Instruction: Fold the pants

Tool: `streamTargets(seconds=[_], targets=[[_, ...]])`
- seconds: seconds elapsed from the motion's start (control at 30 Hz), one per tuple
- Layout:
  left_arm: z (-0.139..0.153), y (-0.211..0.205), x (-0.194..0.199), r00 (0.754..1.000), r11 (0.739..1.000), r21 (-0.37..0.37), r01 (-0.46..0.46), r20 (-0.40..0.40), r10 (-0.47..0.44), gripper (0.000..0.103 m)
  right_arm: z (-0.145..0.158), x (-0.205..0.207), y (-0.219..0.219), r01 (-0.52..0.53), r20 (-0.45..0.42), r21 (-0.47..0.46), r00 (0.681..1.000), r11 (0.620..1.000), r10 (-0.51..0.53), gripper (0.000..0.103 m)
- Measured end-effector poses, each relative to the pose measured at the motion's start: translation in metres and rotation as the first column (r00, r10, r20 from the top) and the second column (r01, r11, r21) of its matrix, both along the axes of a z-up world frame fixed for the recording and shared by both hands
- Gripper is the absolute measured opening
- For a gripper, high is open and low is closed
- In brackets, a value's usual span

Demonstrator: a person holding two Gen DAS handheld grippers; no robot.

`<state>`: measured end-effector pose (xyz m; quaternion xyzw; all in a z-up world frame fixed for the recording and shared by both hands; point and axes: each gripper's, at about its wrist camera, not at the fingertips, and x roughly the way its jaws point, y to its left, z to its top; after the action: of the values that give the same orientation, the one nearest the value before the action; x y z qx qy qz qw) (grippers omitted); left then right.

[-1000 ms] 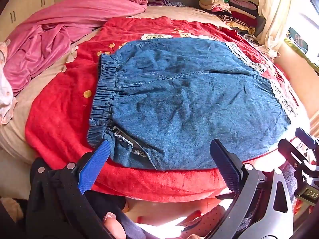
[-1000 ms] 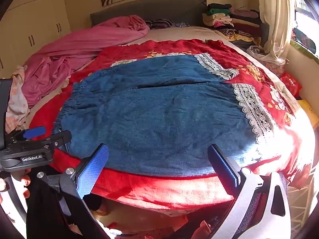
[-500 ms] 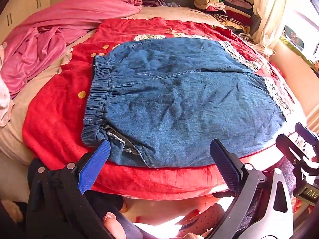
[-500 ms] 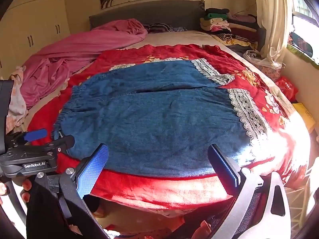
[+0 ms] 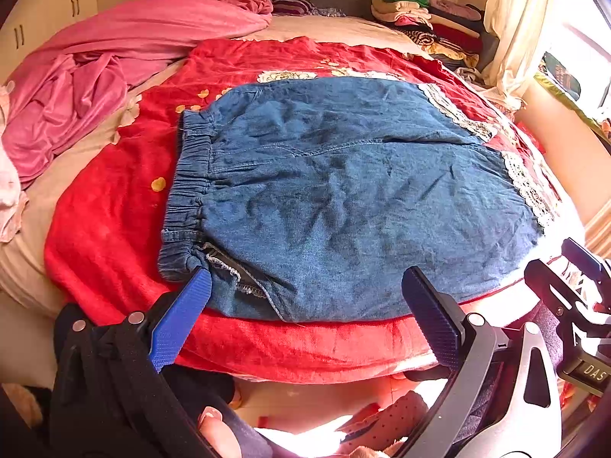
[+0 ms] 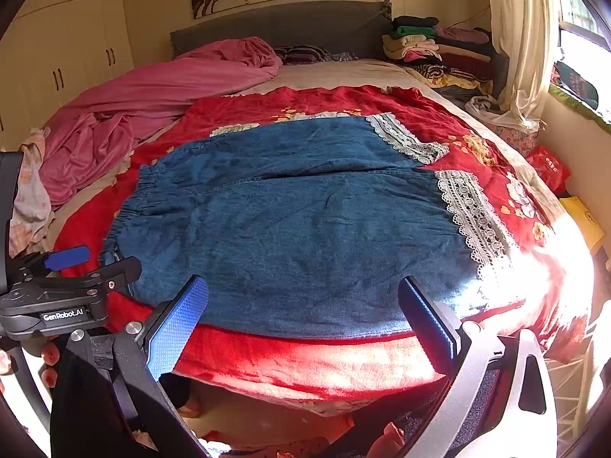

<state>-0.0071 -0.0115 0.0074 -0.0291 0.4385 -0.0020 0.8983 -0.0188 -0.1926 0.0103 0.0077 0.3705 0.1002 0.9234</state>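
Blue denim pants with lace-trimmed hems (image 5: 343,198) (image 6: 298,225) lay flat on a red floral blanket (image 5: 107,221) (image 6: 305,362), elastic waistband at nine o'clock. Left gripper (image 5: 305,305) and right gripper (image 6: 303,309), jaws spread wide, held nothing at six o'clock. Pink crumpled sheet (image 6: 152,95) lay at ten o'clock.

The left gripper (image 5: 305,301) has its jaws spread wide with nothing between the fingers. The right gripper (image 6: 303,305) is spread just as wide and also holds nothing. Each shows in the other's view: the left one off to the right gripper's left, the right one off to the left gripper's right.
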Motion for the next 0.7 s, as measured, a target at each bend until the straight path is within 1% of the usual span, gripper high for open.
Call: streamTargets(seconds=[0.7], targets=[[0.0011,-0.0001,-0.0015,1.0,1.0,-0.003,0.0,0.007,0.0,0.094,-0.0034,0.0011,0.0012,0.002,-0.008,-0.005,1.0,1.0,-0.002,0.099]])
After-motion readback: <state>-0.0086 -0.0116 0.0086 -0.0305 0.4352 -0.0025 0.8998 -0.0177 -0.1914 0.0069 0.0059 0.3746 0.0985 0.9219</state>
